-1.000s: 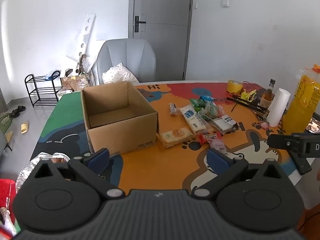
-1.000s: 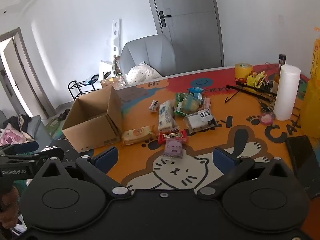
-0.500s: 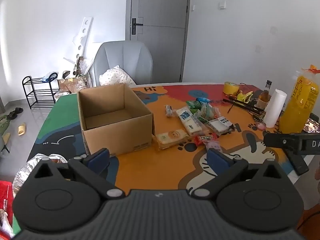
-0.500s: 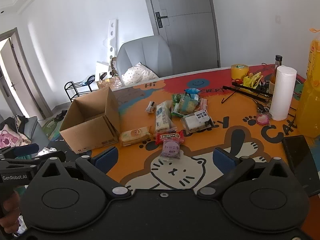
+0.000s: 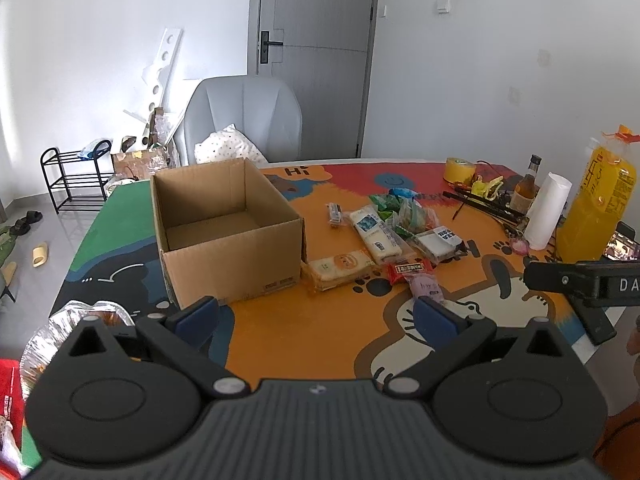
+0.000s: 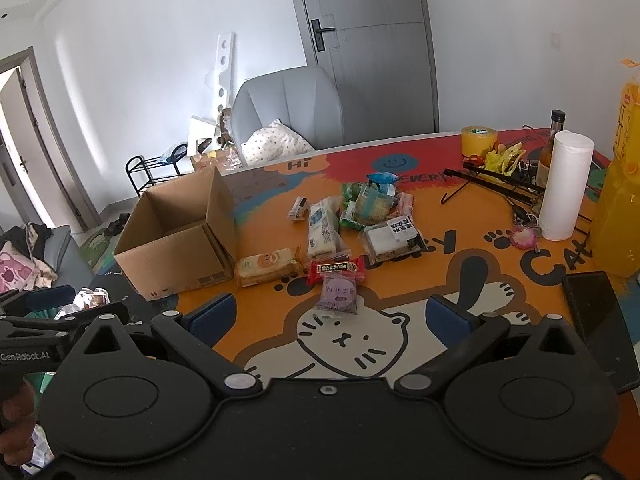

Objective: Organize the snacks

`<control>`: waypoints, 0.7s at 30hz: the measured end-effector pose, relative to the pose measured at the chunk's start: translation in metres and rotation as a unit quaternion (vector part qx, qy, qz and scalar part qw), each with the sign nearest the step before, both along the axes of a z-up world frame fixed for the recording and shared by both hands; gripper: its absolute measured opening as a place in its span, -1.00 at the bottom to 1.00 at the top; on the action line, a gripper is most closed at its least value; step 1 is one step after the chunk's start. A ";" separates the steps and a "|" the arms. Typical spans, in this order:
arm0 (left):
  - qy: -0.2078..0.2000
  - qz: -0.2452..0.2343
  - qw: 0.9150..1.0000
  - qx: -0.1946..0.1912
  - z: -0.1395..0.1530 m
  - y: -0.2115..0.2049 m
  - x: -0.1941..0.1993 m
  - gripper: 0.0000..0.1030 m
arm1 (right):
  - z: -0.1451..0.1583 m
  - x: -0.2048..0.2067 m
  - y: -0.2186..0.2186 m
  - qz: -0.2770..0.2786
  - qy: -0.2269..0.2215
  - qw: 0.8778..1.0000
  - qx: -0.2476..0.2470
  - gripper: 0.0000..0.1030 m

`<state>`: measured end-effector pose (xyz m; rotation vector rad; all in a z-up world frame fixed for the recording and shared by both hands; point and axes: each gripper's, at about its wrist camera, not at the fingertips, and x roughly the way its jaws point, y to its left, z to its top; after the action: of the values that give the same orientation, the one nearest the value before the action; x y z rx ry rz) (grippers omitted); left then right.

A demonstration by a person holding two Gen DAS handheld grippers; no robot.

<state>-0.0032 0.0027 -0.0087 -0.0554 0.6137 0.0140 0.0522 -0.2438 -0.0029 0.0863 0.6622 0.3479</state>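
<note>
An open, empty cardboard box (image 5: 228, 236) (image 6: 180, 240) stands on the colourful table mat. Right of it lie several wrapped snacks: a tan biscuit pack (image 5: 340, 266) (image 6: 266, 266), a red bar (image 5: 410, 270) (image 6: 336, 268), a purple round snack (image 5: 426, 286) (image 6: 339, 293), a long white pack (image 5: 376, 234) (image 6: 322, 232), a clear pack with a white label (image 5: 438, 240) (image 6: 394, 236) and green packets (image 5: 400, 210) (image 6: 368, 202). My left gripper (image 5: 316, 316) is open and empty, near the table's front edge. My right gripper (image 6: 328, 316) is open and empty, just short of the purple snack.
A paper towel roll (image 6: 564, 184), a yellow bag (image 6: 618, 184), a brown bottle (image 6: 550, 148), a tape roll (image 6: 478, 140) and black rods (image 6: 500, 184) crowd the right side. A phone (image 6: 592, 316) lies at front right. A foil bag (image 5: 80, 320) sits at front left. A grey chair (image 5: 244, 120) stands behind.
Both grippers have drawn back and risen slightly, so the box and snacks sit a little farther away in both views. Nothing on the table has moved.
</note>
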 end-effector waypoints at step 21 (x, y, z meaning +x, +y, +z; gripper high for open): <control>0.000 -0.009 1.000 -0.003 -0.004 -0.001 -0.001 1.00 | -0.002 0.001 -0.001 -0.008 0.002 1.000 -0.006 1.00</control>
<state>-0.0039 0.0017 -0.0128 -0.0563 0.6133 -0.0064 0.0537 -0.2450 -0.0047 0.0796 0.6667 0.3287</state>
